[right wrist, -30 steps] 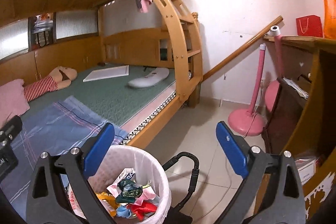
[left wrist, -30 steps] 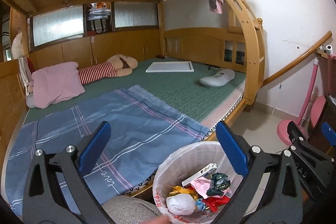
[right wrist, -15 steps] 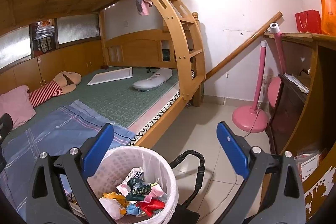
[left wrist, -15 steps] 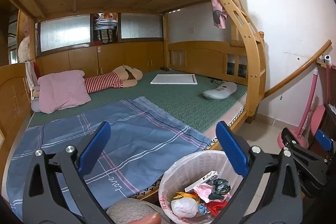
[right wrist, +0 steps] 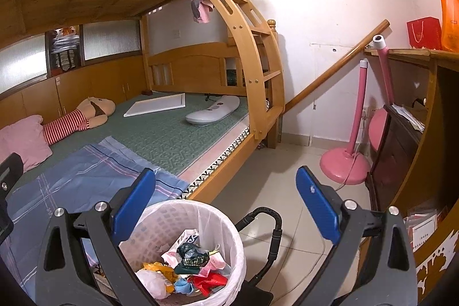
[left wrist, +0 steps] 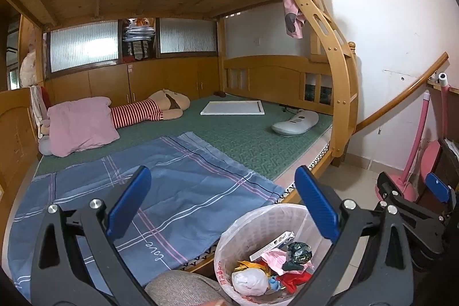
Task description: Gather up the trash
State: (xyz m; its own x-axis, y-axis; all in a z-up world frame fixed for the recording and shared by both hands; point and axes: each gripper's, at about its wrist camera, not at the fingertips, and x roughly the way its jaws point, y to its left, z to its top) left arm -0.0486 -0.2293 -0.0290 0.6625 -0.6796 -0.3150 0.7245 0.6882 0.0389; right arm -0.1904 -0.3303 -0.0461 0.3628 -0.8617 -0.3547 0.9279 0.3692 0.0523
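Left wrist view: the left gripper (left wrist: pixel 222 207) stands wide apart with nothing between its blue pads. Just below and inside its right finger sits the white trash bin (left wrist: pixel 259 222), lined with a bag and partly filled with crumpled wrappers (left wrist: pixel 271 267). Ahead lies a blue plaid sheet (left wrist: pixel 178 191) on the green mattress (left wrist: pixel 252 136), a pink pillow (left wrist: pixel 79 125) farther left. The right gripper (right wrist: pixel 226 204) is likewise spread wide and empty, the bin beneath its left finger, a pink fan stand (right wrist: pixel 344 165) beyond its right finger.

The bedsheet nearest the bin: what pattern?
Blue bedsheet with white and pink plaid lines; clearest in the left wrist view.
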